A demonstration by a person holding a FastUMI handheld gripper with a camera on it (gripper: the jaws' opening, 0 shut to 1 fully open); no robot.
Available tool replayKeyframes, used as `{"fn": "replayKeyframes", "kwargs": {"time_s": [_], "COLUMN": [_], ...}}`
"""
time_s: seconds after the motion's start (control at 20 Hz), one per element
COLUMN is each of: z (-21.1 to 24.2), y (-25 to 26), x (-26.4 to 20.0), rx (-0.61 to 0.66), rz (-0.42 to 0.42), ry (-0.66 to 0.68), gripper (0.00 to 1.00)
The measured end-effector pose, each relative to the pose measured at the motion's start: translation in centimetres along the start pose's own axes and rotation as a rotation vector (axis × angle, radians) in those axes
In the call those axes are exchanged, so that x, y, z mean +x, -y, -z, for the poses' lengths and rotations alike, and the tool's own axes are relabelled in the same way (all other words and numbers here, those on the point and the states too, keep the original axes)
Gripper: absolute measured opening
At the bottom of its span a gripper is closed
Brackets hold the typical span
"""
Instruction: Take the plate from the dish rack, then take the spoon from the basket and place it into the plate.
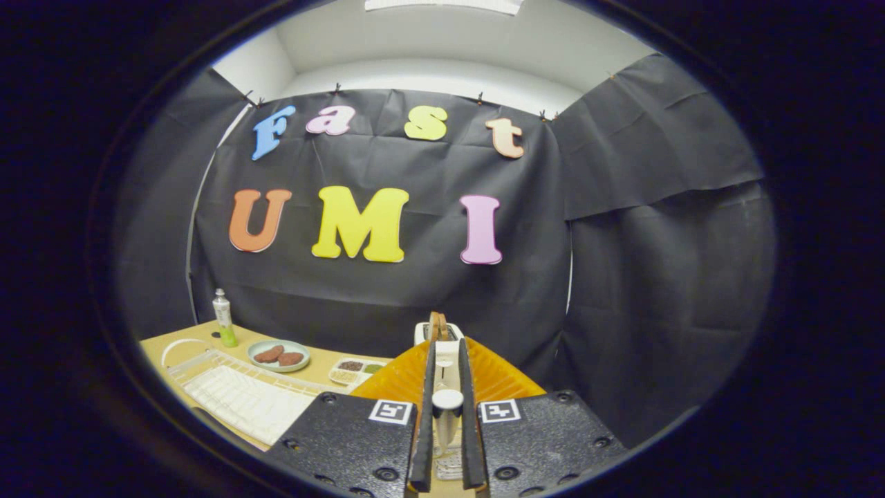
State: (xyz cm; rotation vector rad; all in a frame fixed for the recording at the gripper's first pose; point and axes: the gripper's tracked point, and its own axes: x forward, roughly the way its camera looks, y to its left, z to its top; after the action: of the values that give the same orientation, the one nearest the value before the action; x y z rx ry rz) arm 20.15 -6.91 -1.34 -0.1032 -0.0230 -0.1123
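Above the tan table, the gripper hangs with fingers drawn narrow over the amber plate, clear of the white dish rack (an actual grip cannot be confirmed). Plate step apparently closing; next, finding the spoon.

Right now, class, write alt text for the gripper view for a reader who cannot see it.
The gripper has its fingers nearly together, an amber plate fanning out on both sides of them; their grip is unclear. Beyond lie a white dish rack and a dish of patties.
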Motion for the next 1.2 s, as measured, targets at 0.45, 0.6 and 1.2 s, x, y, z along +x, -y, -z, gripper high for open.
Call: {"fn": "replayKeyframes", "kwargs": {"time_s": [0.45,0.6,1.2], "z": [2.0,5.1,13.7], "y": [-13.2,-17.8,-23.1], "x": [-10.4,-12.8,-13.8], "rx": [0.022,0.003,0.101], "rz": [-0.216,-0.272,-0.313], "ry": [-0.018,-0.049,-0.268], "gripper": [0.22,0.22,0.22]}}
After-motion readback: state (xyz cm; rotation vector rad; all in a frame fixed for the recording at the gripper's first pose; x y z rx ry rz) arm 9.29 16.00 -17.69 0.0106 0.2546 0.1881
